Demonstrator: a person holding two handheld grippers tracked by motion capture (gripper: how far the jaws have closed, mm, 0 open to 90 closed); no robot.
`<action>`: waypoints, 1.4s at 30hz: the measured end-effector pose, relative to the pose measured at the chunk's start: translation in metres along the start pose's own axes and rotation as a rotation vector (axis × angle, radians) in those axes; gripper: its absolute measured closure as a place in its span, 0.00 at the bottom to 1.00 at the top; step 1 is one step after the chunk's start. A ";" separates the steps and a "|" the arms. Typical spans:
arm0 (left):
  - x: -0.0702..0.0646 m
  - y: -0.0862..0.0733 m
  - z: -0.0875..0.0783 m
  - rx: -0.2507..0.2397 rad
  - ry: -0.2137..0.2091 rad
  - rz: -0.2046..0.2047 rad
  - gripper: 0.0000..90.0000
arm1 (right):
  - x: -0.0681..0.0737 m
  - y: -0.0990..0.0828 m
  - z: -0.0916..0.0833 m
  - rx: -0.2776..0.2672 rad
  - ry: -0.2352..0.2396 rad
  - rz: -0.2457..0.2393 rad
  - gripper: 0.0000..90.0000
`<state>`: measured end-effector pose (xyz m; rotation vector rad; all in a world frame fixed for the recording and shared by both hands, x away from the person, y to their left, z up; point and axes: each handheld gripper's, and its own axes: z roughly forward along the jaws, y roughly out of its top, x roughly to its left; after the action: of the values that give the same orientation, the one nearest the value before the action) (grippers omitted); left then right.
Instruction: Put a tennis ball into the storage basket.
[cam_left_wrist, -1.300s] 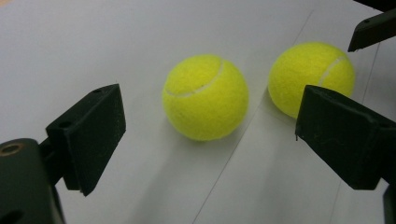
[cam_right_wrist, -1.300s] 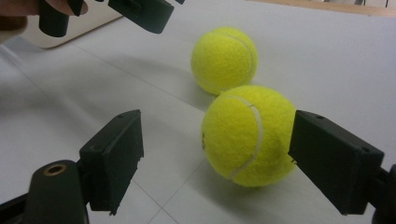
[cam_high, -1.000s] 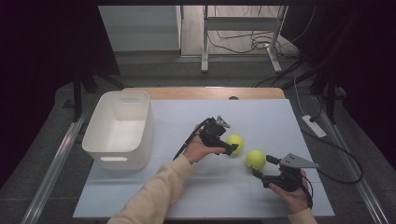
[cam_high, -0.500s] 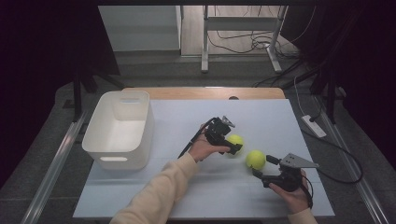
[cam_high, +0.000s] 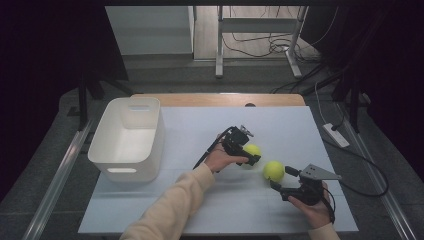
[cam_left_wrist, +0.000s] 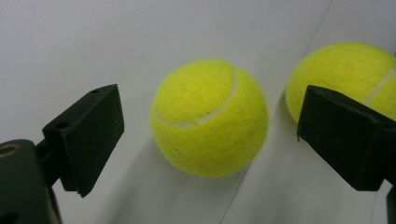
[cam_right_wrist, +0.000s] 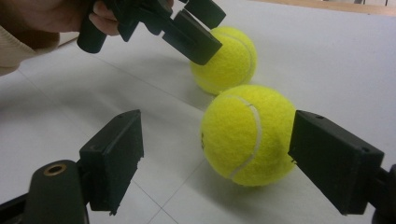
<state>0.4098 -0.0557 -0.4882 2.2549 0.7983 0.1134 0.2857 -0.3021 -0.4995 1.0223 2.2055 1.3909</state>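
Left tongs (cam_high: 251, 154): standing released, the black jaws having just been widening, now straddling the farther fuzzy yellow tennis ball (cam_left_wrist: 209, 117) with a gap showing on both sides in the left gripper view; nothing is being squeezed.

Right tongs (cam_high: 278, 180): also spread apart and gripping nothing; the nearer fuzzy yellow tennis ball (cam_right_wrist: 249, 134) is lying between the jaws, tight against the right one, with a clear gap at the left one.

Key relation: each ball is sitting straight ahead of its own tongs, inside the jaw span; the left hand is the nearer one to the farther ball, the right hand to the nearer ball; a ball having no long axis, any closing direction should be serving.

Balls: resting on the pale grey worktop (cam_high: 200, 125), near each other but apart, right of centre.

Next move, as a judgement: simply pinching inward looks sufficient; the risk is a ball rolling off if one jaw is touching first.

Further out: a white rectangular plastic bin (cam_high: 102, 146) is standing well apart to the left, nothing lying inside it.
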 end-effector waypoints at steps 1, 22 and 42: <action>0.001 0.000 0.002 0.007 0.001 -0.001 0.09 | 0.000 0.000 0.000 0.000 0.000 0.000 0.20; 0.002 -0.004 0.019 0.050 -0.045 -0.022 0.17 | 0.000 -0.001 0.000 0.002 -0.002 0.000 0.20; 0.005 -0.003 -0.004 0.019 0.010 0.001 0.30 | -0.001 -0.001 -0.002 -0.005 -0.004 -0.001 0.20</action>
<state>0.4112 -0.0491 -0.4882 2.2740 0.8063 0.1186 0.2853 -0.3042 -0.4995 1.0207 2.1986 1.3923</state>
